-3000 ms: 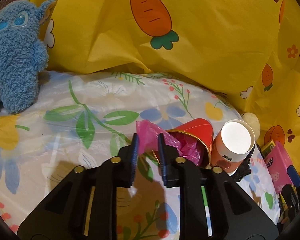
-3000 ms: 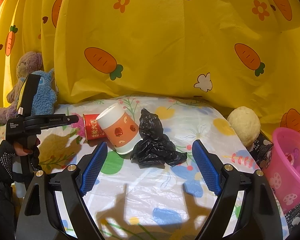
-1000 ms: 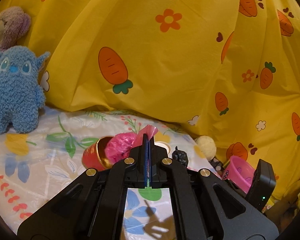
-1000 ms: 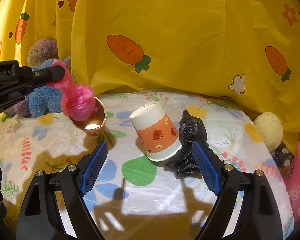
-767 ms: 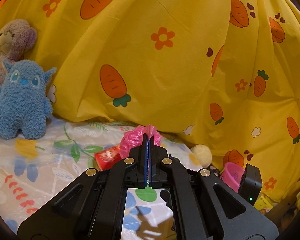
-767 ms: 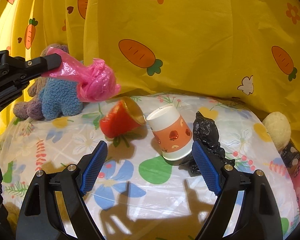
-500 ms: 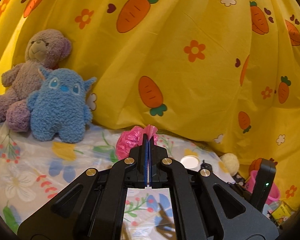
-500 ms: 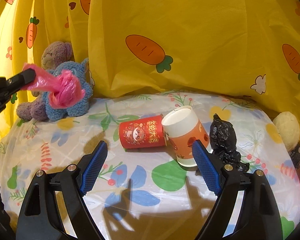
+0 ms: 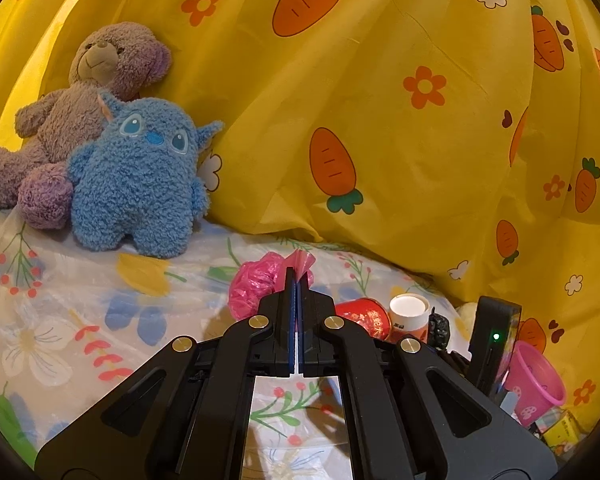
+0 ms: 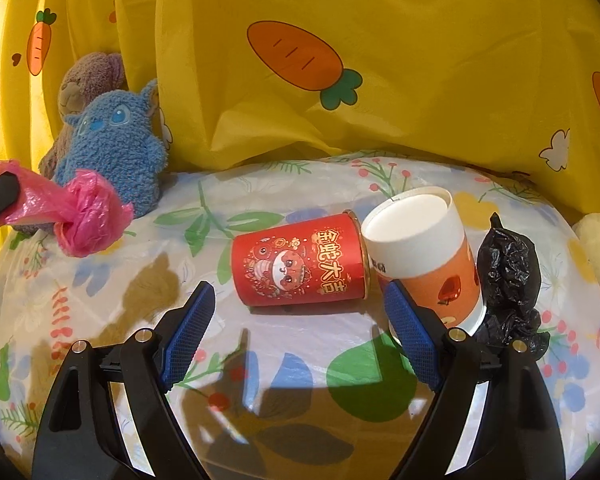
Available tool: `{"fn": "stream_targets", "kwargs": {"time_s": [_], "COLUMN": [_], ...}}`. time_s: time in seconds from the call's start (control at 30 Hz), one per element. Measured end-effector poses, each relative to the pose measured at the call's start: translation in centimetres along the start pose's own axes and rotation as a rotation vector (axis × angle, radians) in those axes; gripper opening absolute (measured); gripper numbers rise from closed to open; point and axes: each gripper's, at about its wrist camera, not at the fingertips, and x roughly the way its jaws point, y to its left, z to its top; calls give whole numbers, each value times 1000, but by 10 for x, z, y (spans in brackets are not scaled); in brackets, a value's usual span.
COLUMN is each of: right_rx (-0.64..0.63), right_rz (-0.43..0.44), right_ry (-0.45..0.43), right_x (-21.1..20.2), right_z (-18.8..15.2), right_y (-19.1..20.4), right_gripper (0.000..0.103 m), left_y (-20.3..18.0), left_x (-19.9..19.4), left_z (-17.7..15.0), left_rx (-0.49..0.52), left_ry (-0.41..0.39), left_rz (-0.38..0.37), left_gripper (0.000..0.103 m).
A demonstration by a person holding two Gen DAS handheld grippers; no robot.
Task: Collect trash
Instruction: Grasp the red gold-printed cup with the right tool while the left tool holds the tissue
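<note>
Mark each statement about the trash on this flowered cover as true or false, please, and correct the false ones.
1. The left hand-held gripper is shut on the pink plastic bag. True.
2. The red paper cup stands upright. False: it lies on its side.
3. The right hand-held gripper holds the orange and white paper cup. False: its jaws are open and hold nothing.
4. The black plastic bag lies beside the orange and white paper cup. True.
5. The blue plush toy lies inside the pink bucket. False: it sits against the purple teddy bear.
</note>
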Motion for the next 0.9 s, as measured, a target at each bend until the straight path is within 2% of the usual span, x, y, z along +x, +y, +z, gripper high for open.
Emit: {"fn": "stream_targets", "kwargs": {"time_s": [0.1, 0.37, 0.43, 0.53, 0.73, 0.9], "right_rx": [2, -3, -11, -16, -2, -24], "right_rz": [-15, -31, -48, -50, 0, 56], "right_ry": [4, 44, 58, 63, 39, -24], "right_x": [5, 27, 30, 29, 12, -26], "right_z": [2, 8, 8, 7, 5, 0], "right_y": [-1, 6, 8, 7, 6, 13], "right_gripper": [87, 88, 83, 83, 83, 83], "left_y": [0, 7, 7, 7, 7, 4], "left_x": [0, 7, 8, 9, 12, 13], "left_z": [-1, -3, -4, -5, -6, -7], "left_rx": [0, -27, -26, -24, -12, 0], "left_ry": [0, 23, 27, 32, 38, 40], "left_rz": [2, 2, 4, 7, 13, 16], "left_gripper": [0, 0, 0, 0, 0, 0]}}
